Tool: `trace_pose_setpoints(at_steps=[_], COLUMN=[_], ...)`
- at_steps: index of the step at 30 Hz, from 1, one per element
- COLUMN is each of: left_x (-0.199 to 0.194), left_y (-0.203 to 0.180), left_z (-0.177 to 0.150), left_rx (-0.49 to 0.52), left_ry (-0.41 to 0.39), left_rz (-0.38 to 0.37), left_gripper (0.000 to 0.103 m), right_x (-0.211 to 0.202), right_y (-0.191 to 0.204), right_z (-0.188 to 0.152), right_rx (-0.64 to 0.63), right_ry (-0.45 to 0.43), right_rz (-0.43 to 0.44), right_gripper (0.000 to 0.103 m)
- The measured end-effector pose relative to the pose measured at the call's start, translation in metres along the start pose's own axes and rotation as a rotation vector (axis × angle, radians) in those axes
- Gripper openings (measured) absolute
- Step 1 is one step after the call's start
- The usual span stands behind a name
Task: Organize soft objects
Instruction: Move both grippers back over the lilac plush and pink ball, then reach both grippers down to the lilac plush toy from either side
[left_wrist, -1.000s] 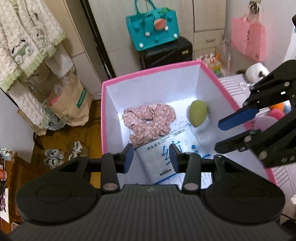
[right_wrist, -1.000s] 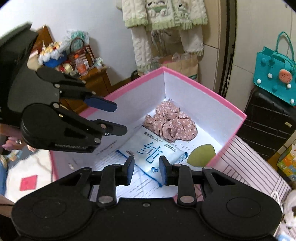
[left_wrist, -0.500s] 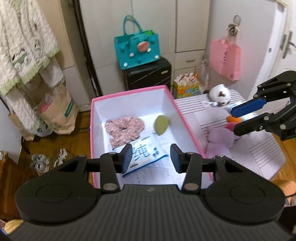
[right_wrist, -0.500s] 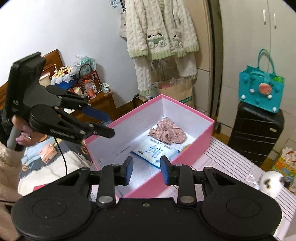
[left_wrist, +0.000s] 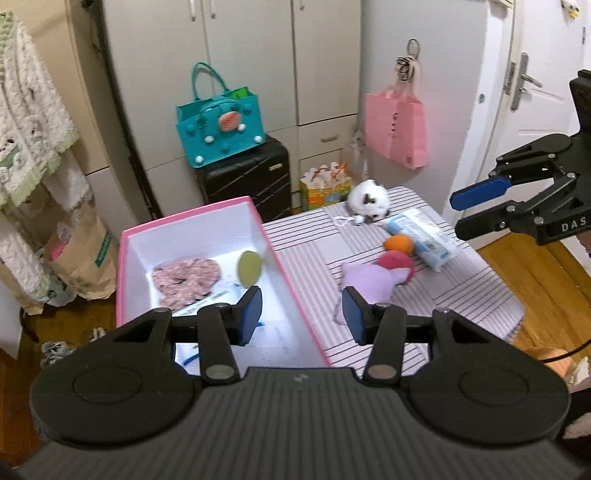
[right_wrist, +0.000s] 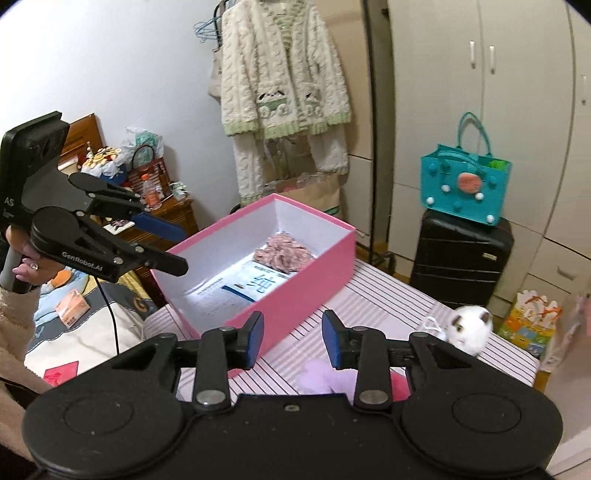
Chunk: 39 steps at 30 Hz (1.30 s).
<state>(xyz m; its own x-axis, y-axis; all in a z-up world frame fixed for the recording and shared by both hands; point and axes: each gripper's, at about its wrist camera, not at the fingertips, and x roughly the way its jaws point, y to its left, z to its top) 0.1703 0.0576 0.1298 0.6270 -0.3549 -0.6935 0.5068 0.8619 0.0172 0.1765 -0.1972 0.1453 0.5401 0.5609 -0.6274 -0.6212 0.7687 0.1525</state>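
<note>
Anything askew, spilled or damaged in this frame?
Nothing stands out. The pink box sits upright on the striped table, holding a scrunchie, a green sponge and a wipes pack.

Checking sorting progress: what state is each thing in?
pink box: open, lidless
scrunchie: in box
green sponge: in box
purple plush: on table
white plush: on table
left gripper: opening, empty
right gripper: opening, empty
</note>
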Motion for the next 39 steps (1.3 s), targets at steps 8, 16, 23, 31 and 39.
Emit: trace_pose_setpoints(at_steps=[8,16,23,31,39], left_x=[0.017,0.050,0.079,0.117,0.163], left_y=[-0.027,-0.054,-0.073,-0.090,-0.100], left_z=[0.001,0.000,-0.003,-0.007,-0.021], left_rx=[-0.002,0.010,0.010,-0.003,-0.042], left_ry=[-0.014,-0.005,0.023,0.064,0.103], left_rz=[-0.066,-0.136,-0.180,-0.210,-0.142], left_gripper=[0.047,0.048,0.048,0.049,0.050], right_x=[-0.015,-0.018,-0.014,0.006,0.046], right_y=[-0.031,-0.071,-0.104,-0.133,-0.135], right_z=[-0.028,-0.062,-0.086,-0.110,-0.112], right_rx=[0.076,0.175,0.240,0.303,0.307], right_ry=[-0.013,0.003,0.023,0.049,0.064], right_rz=[-0.036,-0.091,-0.113,-0.105,0.004], right_gripper=[0.042,0.043,0.046,0.047,0.047])
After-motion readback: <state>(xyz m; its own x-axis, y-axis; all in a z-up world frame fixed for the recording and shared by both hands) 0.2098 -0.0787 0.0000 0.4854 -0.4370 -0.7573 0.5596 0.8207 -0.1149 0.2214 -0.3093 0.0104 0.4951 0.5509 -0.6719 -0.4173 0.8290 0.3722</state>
